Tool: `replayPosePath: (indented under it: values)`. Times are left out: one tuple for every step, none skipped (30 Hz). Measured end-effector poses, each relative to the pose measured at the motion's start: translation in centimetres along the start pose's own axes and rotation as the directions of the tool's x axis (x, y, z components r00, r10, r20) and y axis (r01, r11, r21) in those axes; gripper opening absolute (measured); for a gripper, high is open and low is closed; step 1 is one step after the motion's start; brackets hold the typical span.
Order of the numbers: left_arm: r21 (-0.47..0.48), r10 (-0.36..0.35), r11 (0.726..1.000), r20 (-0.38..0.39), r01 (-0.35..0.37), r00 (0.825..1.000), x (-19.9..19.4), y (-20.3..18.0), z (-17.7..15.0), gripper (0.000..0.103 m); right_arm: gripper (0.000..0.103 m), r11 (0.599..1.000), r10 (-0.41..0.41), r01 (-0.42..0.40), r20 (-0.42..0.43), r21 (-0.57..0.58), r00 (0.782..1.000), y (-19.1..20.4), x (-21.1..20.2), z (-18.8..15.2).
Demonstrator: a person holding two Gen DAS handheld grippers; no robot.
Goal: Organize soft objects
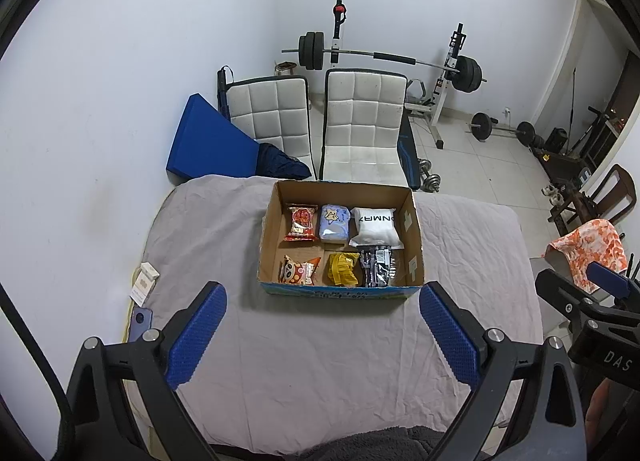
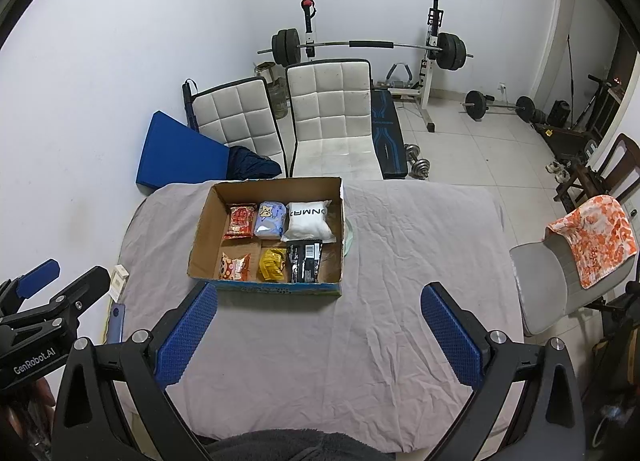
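Both grippers' blue fingers wide apart and empty, cardboard box of packets beyond them.

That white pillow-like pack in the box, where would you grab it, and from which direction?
From straight above. The white pack lies flat in the far right corner of the cardboard box, with walls and the blue packet beside it blocking side approaches. Its puffy middle bulges up, so an open hand-held gripper, likely the right one, could pinch across that bulge.
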State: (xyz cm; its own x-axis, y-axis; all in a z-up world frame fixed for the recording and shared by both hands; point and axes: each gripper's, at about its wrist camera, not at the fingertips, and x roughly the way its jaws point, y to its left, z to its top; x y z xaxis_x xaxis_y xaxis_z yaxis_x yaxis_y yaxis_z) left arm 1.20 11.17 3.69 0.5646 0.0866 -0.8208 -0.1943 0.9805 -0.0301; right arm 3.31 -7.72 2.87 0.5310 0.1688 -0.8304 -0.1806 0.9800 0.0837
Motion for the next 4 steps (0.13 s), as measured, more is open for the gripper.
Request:
replayPosePath:
  values:
    - [-0.002, -0.002, 1.000, -0.001, 0.002, 1.000, -0.02, 0.03, 0.01, 0.099, 0.103, 1.000, -0.001, 0.001, 0.000, -0.001, 1.000, -0.02, -0.01, -0.01]
    - [-0.003, -0.006, 1.000, 0.002, 0.006, 1.000, -0.10, 0.03, -0.06, 0.099, 0.103, 1.000, 0.000, 0.000, 0.000, 0.000, 1.000, -0.04, 0.02, -0.01]
    - [-0.006, -0.009, 1.000, 0.005, 0.009, 1.000, -0.18, 0.00, -0.21, 0.099, 0.103, 1.000, 0.003, -0.003, -0.002, 0.002, 1.000, 0.00, 0.04, 0.00]
    - [-0.006, -0.011, 1.000, 0.006, 0.011, 1.000, -0.24, -0.03, -0.25, 0.099, 0.103, 1.000, 0.006, -0.006, -0.005, 0.004, 1.000, -0.05, 0.07, 0.00]
